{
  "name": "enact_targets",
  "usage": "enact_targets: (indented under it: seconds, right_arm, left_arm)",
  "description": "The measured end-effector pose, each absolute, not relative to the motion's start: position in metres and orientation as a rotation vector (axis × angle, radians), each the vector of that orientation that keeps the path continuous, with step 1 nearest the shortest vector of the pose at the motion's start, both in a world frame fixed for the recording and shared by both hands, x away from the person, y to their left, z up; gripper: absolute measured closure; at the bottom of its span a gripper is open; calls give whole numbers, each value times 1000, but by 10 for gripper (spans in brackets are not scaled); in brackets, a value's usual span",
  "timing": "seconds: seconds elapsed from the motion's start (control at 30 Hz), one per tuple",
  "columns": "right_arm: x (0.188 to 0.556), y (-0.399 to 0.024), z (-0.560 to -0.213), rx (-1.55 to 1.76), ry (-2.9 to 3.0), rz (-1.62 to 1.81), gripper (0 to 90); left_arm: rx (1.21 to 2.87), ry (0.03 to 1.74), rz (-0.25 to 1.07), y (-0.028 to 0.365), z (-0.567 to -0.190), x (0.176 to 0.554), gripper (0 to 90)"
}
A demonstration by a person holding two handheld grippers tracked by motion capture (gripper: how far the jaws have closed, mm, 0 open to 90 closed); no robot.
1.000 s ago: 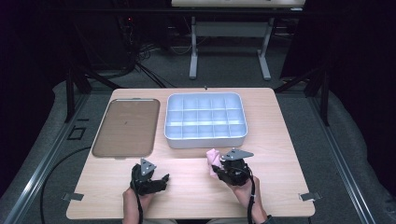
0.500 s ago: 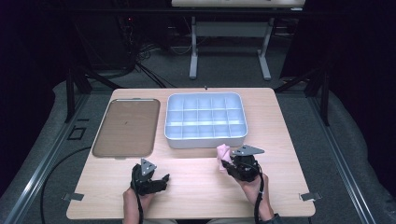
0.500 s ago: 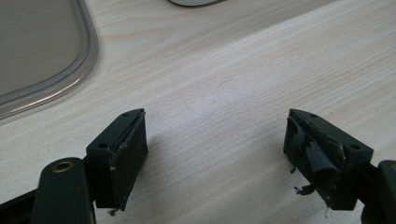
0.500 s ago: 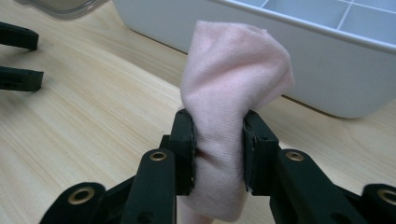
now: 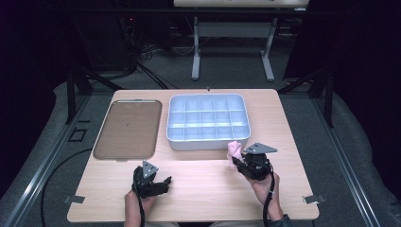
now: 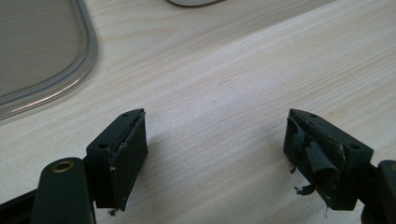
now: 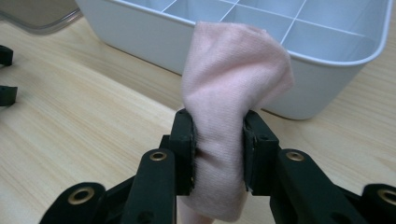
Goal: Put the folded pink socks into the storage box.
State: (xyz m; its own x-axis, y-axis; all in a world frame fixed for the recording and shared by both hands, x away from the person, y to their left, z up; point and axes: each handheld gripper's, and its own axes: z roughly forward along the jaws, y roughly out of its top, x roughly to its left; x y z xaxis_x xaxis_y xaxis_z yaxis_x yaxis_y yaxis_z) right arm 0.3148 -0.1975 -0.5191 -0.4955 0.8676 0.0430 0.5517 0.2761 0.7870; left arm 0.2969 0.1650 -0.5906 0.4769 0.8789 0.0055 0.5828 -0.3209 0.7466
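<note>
A rolled pale pink cloth (image 7: 233, 93) stands between the jaws of my right gripper (image 7: 218, 154), which is shut on it, just in front of the white divided bin (image 7: 140, 32). From above, the pink cloth (image 5: 234, 151) sticks out of the right gripper (image 5: 239, 161) near the bin's front right corner (image 5: 208, 142). My left gripper (image 5: 163, 182) rests low over the bare wood near the table's front edge. Its jaws stand open with nothing between them (image 6: 215, 149).
A brown flat tray (image 5: 127, 127) with a clear rim lies left of the bin; its corner (image 6: 70, 65) is close ahead of the left gripper. The bin's compartments look empty. Dark floor and table legs lie beyond the far edge.
My right gripper has carried the pink cloth a little to the right and slightly up, along the bin's front wall. The left gripper has stayed where it was.
</note>
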Motion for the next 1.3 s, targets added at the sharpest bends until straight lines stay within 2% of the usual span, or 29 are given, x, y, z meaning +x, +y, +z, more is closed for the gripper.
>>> enact_targets:
  seconds: [0.47,0.57,0.73,1.3]
  right_arm:
    - [326,-211,-498,1286,2095,1092,694]
    - [331,-212,-493,1288,2083,1097,694]
    - [338,-214,-486,1284,2066,1110,693]
    - [373,-213,-471,1277,2046,1081,693]
  left_arm:
    - [2035,1204,552,165,-591,297,213]
    - [2048,1206,533,165,-591,298,152]
    - [2060,1207,533,165,-591,299,106]
    - [2083,1199,513,163,-592,300,26]
